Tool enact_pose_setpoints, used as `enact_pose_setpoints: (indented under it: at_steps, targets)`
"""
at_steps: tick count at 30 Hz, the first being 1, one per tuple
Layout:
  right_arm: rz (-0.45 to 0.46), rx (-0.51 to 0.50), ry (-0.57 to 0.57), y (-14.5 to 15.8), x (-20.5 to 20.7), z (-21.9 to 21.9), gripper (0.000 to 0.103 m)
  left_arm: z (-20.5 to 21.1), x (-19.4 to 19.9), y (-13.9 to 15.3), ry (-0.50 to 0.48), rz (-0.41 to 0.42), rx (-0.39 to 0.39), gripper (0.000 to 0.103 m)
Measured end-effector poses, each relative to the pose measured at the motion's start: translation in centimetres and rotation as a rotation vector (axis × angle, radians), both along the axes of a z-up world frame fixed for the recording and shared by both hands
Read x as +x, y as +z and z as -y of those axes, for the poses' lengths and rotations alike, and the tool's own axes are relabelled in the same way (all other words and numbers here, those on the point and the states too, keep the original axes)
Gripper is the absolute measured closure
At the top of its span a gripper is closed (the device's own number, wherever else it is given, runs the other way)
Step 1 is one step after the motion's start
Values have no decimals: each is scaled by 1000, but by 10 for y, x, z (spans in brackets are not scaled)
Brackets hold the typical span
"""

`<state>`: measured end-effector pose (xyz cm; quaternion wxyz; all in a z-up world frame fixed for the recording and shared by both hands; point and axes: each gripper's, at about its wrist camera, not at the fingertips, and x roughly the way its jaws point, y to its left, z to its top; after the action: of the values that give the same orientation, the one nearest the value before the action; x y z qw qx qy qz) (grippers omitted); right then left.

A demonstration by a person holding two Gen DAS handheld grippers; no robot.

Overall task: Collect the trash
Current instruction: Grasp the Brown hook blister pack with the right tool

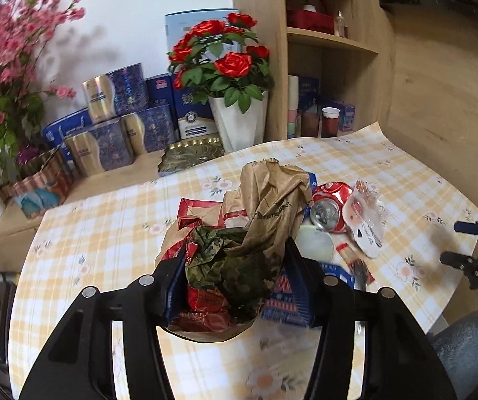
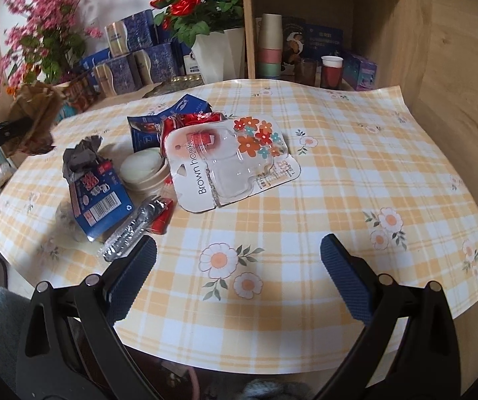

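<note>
My left gripper is shut on a bundle of crumpled trash: a brown paper bag, a dark green wrapper and red foil, held above the table. The bundle also shows at the left of the right wrist view. On the checked tablecloth lie a crushed red can, a "Brown hook" blister pack, a blue carton, a white lid, a clear plastic wrapper and a grey crumpled wrapper. My right gripper is open and empty over the table's near edge.
A white pot of red roses, blue and gold tins and pink blossoms stand at the back. A wooden shelf holds cups and boxes. The tablecloth is bare at the right.
</note>
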<state>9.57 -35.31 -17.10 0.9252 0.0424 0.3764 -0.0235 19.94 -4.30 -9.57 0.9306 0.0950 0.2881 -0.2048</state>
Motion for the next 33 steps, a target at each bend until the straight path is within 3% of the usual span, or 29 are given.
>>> enact_pose_setpoints:
  at_steps: [12, 16, 21, 26, 33]
  targets:
    - [0, -108, 59, 2, 68, -14, 6, -50, -40, -16, 99, -72, -117, 51]
    - [-20, -91, 92, -5, 101, -26, 6, -60, -46, -23, 127, -92, -158, 51]
    - [-56, -208, 131, -21, 133, -51, 6, -66, -50, -28, 138, -109, -188, 51]
    - [-94, -240, 90, -35, 157, -52, 6, -68, -49, -29, 139, -112, -196, 51]
    - [-170, -185, 8, -52, 178, -46, 6, -69, -44, -35, 139, -126, -218, 51]
